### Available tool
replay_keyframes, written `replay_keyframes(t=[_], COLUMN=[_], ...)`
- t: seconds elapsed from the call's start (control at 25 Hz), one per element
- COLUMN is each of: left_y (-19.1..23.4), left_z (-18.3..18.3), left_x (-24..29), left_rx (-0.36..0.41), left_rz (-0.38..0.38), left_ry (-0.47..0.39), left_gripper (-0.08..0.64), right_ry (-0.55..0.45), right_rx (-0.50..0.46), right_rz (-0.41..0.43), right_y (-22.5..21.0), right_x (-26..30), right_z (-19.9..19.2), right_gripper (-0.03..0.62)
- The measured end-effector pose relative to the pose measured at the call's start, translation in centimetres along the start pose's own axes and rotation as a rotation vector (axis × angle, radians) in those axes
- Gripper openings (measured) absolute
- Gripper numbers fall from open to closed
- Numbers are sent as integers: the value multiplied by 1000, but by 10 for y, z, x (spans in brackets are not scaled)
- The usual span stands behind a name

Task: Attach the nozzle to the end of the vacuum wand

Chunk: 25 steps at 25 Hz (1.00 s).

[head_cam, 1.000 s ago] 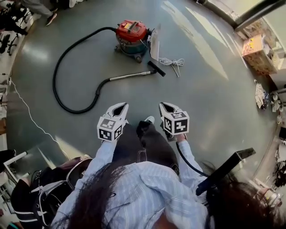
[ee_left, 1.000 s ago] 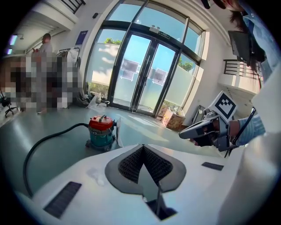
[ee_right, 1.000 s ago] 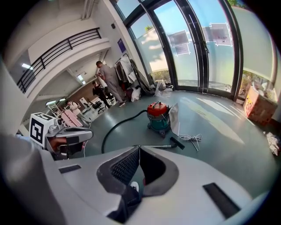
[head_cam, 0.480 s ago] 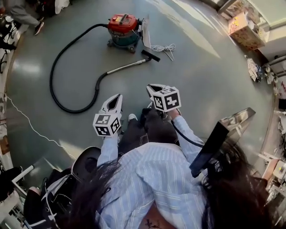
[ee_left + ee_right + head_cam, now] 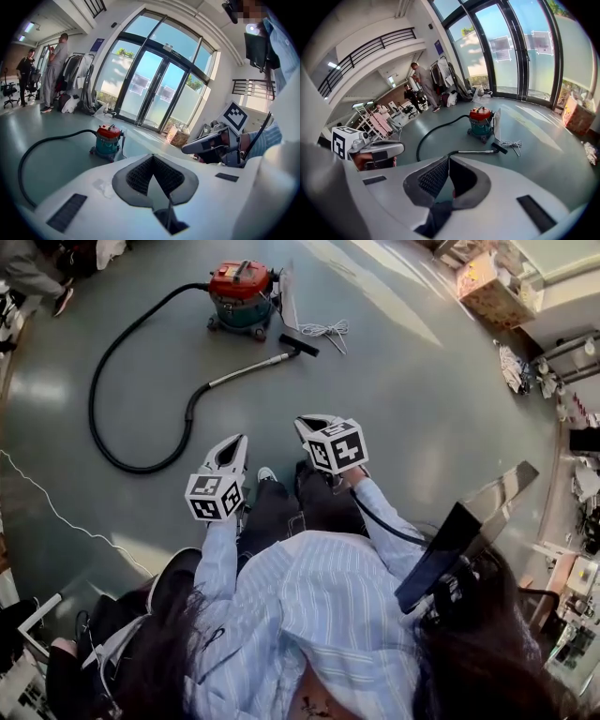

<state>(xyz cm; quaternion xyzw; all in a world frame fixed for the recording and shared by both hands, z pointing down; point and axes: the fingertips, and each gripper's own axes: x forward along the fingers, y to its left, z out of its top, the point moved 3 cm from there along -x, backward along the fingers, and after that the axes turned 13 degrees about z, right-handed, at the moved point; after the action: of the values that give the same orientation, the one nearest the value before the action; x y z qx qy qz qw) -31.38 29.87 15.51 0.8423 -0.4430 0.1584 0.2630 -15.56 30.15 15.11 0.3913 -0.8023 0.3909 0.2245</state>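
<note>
Left gripper [image 5: 234,442]: jaws together, empty, centre frame.
Right gripper [image 5: 304,423]: jaws together, empty.
Wand [image 5: 246,370], nozzle [image 5: 298,344]: on floor, upper centre, near vacuum [image 5: 242,296].

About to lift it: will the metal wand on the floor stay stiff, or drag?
The wand looks like a straight metal tube, so probably stiff. The looped black hose on its rear end will likely drag it back. Being round, it may roll.
</note>
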Motion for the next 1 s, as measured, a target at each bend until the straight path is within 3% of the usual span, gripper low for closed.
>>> replay_keyframes(t=[0.24,0.52,0.8,1.0], left_y=[-32,-100,-190,-224], left_z=[-9,-5,-24,-35], left_x=[-1,23,43,40], left_rx=[5,-50,6,34], left_rz=[10,64,67,71], left_ry=[-21,-56,-41,-42], left_gripper=[5,5,5,5], right_ry=[-22,24,55,78], right_rx=[-3,-119,-170,-207], right_rz=[34,46,91,122], right_y=[-17,-60,-97,-106], right_x=[-21,-79,-126,-139], right_z=[-9,-11,-35,-50], right_gripper=[9,9,9,9])
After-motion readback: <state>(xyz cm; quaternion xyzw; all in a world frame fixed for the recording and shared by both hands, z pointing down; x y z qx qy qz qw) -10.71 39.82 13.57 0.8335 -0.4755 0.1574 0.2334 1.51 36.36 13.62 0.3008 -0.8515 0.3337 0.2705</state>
